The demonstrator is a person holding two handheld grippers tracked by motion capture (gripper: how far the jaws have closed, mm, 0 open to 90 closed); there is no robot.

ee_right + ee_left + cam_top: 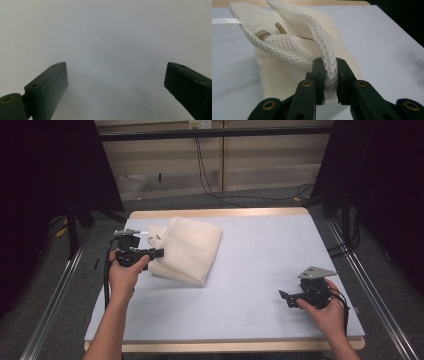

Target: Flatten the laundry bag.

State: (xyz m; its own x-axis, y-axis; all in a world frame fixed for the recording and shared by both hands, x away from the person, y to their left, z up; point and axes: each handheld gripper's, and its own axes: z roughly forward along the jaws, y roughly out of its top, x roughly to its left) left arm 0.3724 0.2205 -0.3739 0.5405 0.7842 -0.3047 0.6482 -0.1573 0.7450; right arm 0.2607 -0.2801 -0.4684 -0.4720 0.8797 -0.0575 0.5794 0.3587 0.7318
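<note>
A cream mesh bag [187,249] lies on the left part of the table. My left gripper [159,253] is shut on the bag's near left edge. In the left gripper view the jaws pinch a rolled fold of the mesh bag [287,47], and my left gripper [330,75] holds it lifted so the mouth gapes. A tan item [263,34] shows inside the opening. My right gripper [284,296] rests low over the table at the front right. In the right gripper view my right gripper [116,75] stands wide open with bare table between its jaws.
The pale blue table [260,250] has a wooden rim and drops off on all sides. A white strip [224,21] lies by the bag's far left corner. Black curtains and metal rails flank the table. Cables hang on the back wall.
</note>
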